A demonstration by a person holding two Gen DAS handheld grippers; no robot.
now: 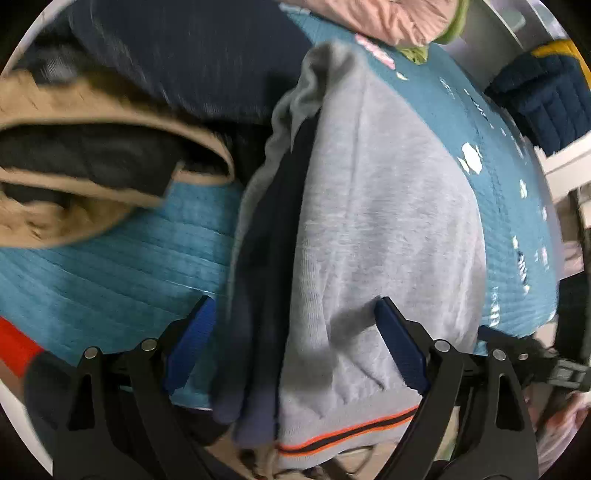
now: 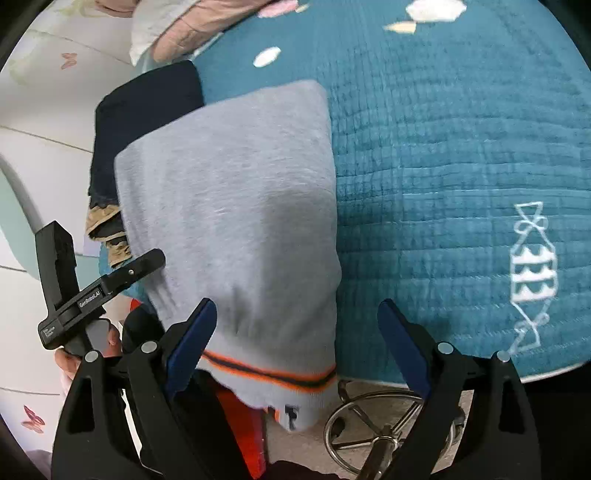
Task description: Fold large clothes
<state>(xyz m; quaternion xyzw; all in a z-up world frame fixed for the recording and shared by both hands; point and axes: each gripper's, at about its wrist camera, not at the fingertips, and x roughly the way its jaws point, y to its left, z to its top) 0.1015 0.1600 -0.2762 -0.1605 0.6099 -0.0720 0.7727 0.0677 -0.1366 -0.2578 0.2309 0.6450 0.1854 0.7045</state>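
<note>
Grey sweater (image 1: 369, 221) lying folded on teal bedspread (image 2: 443, 147), striped hem overhanging its near edge; left hand-held gripper (image 1: 295, 350) and right hand-held gripper (image 2: 295, 350) both released, jaws spread above sweater, apparently letting fold settle.

Your work surface is a bed with a teal quilt (image 2: 443, 166); on it lie the folded grey sweater (image 2: 236, 206), a tan-lined jacket (image 1: 92, 192) and pink bedding (image 1: 388, 18)
</note>
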